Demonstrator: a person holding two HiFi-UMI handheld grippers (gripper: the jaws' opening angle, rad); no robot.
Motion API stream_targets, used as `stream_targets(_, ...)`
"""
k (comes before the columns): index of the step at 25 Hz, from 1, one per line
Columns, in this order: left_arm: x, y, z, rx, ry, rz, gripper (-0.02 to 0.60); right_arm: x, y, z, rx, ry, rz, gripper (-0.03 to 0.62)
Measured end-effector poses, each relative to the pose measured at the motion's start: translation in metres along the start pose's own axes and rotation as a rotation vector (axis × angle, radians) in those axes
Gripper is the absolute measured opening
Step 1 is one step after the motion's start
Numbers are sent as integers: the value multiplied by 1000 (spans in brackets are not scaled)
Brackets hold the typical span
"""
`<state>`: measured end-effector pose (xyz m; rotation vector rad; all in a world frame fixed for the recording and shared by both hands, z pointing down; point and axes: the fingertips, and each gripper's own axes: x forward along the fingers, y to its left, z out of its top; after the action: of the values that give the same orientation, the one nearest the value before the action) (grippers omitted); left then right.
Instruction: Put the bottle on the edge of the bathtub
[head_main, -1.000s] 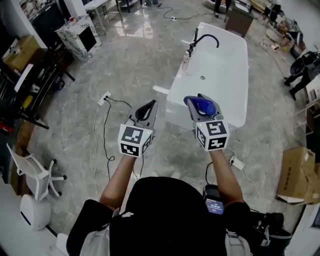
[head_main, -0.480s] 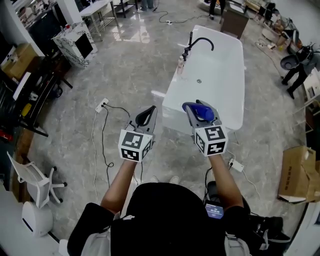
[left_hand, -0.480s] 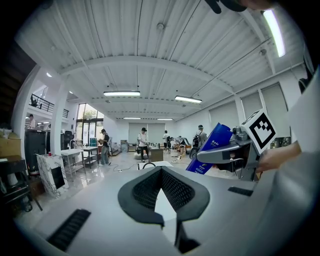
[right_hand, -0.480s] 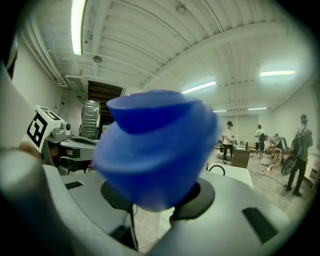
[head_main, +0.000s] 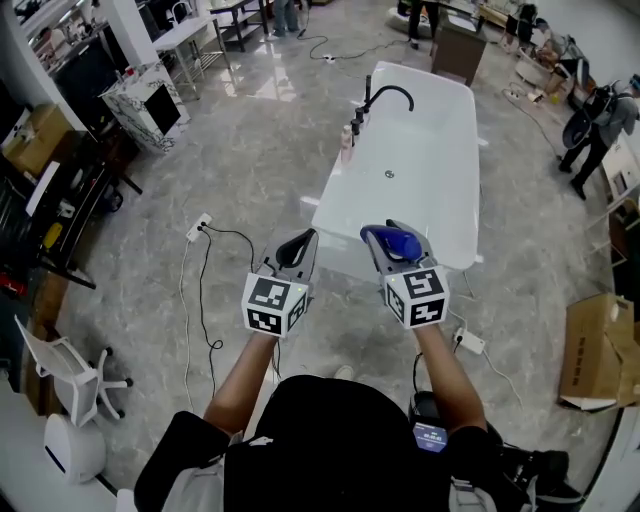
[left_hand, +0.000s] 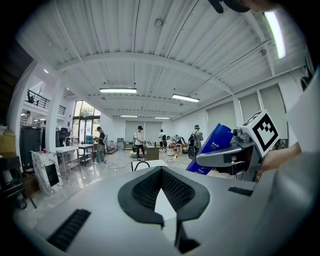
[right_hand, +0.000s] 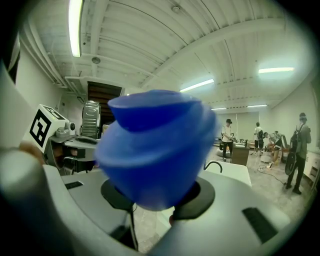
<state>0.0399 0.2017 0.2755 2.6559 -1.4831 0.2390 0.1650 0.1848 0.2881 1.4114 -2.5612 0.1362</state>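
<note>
Bottle (head_main: 392, 240): gripped in the right tongs (head_main: 390, 238), carried in the air, not yet on the bathtub (head_main: 455, 150).
Right tongs: closed on the bottle's body, dark pads against both sides, held partly apart by its width.
Left tongs (head_main: 298, 243): tips together, nothing between them, level beside the right pair.
Bottle axis: rising out of the tongs with a lean, going by the left gripper view; which end points up, unclear.
Key relation: near end rim of the bathtub ahead of and below the right tongs; tub's long axis running away from the person; right hand the nearer and the loaded one; left tongs over the floor (head_main: 250, 150), off the tub's near left corner.
Next move, as a judgement: forward and down onto the rim, bottle upright first; narrow rounded lip, so some risk of tipping into the basin or off the side.
Bottle material: smooth glossy blue plastic, rounded, white print on one side.
Bathtub: white, glossy, freestanding, rounded corners.
Tap (head_main: 385, 95): black, arched, on the left long rim, a pale container (head_main: 347, 140) beside it.
Floor: polished grey stone pattern, reflective; white cable (head_main: 203, 290) trailing at left.
</note>
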Motion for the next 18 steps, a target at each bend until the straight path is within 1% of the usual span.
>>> stream_targets(5, 20, -14, -1, -3, 6, -12, 11, 0, -15, -5, 6, 4, 4, 170)
stream_targets(9, 39, 0, 1, -6, 6, -28, 11, 21, -20, -7, 14, 11, 3, 170)
stream_targets(13, 65, 44, 13, 8, -18, -43, 11, 65, -19, -6, 47, 7, -8, 170)
stream_targets(16, 87, 86, 21, 19, -28, -52, 11, 110, -18, 3, 56, 7, -18, 170)
stream_targets(18, 101, 117, 25, 11, -30, -54, 11, 140, -20, 12, 58, 5, -22, 170)
